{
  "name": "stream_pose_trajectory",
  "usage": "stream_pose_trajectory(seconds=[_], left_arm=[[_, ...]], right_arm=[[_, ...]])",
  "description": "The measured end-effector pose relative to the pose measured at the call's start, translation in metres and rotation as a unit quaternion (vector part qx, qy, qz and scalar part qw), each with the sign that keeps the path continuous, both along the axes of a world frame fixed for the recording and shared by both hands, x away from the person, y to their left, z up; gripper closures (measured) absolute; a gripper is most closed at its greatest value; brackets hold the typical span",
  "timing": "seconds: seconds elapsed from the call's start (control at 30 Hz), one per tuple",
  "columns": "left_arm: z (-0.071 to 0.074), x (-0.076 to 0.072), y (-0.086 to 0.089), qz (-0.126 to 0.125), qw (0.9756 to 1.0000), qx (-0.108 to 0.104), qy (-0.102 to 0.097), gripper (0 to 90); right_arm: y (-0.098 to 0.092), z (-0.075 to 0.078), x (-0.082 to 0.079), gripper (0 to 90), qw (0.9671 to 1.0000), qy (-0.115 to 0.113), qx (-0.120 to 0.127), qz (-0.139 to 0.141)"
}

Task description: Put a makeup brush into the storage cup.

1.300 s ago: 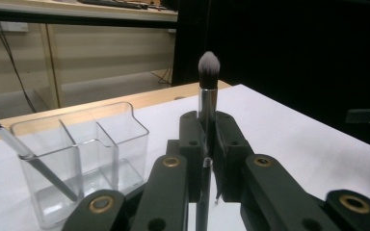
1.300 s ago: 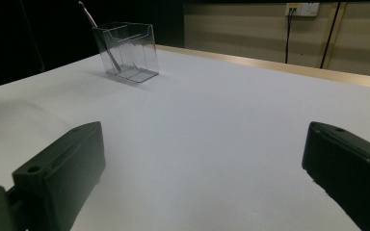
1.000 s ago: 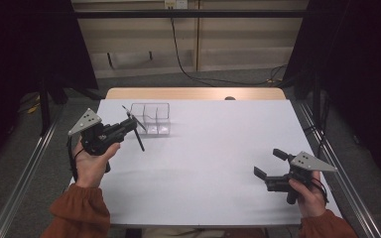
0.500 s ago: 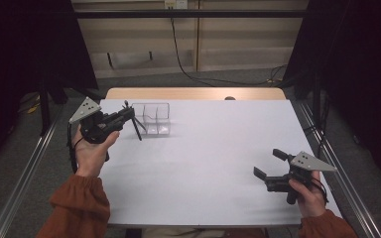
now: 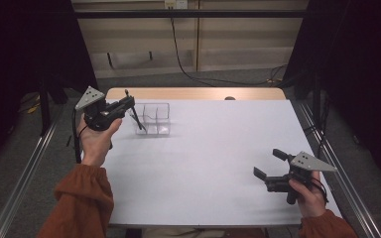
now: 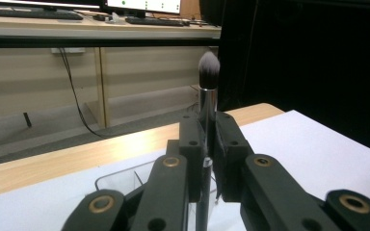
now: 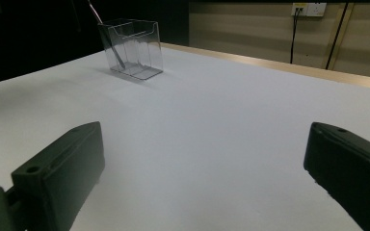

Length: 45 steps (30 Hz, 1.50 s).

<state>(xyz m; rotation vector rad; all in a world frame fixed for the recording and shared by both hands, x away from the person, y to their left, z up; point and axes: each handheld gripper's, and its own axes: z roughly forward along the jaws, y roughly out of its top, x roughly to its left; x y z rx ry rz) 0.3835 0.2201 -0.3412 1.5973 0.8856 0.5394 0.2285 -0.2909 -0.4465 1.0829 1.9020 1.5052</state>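
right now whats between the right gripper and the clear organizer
Nothing: in the right gripper view, bare white table runs from the right gripper to the clear organizer.

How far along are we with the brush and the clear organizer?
Done: left tongs are shut on the makeup brush, bristles up. In hand: the brush's lower end is at the clear organizer. Left: letting go inside. Right tongs are open, idle over the table.

Makeup brush (image 6: 207, 103), silver ferrule, dark bristles up, upright, handle end inside clear organizer (image 5: 155, 119).
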Motion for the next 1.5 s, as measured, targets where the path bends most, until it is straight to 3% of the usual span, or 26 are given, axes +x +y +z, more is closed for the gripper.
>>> stream_pose_trajectory(seconds=[0.4, 0.7, 1.0, 1.5], left_arm=[[0.001, 0.017, -0.002, 0.026, 0.9996, -0.005, -0.003, 84.0], [0.001, 0.030, -0.007, 0.047, 0.9988, 0.008, -0.011, 84.0], [0.007, 0.036, -0.012, 0.051, 0.9985, 0.010, -0.017, 84.0], [-0.001, 0.047, -0.015, 0.063, 0.9977, 0.022, -0.012, 84.0]], right_arm=[[0.001, 0.000, 0.000, 0.0, 1.0000, -0.001, -0.004, 0.003], [0.001, -0.001, 0.000, 0.0, 1.0000, -0.001, -0.006, 0.003], [0.001, -0.001, 0.000, 0.0, 1.0000, 0.000, -0.005, 0.004], [0.001, -0.001, 0.000, 0.1, 1.0000, 0.001, -0.006, 0.003]])
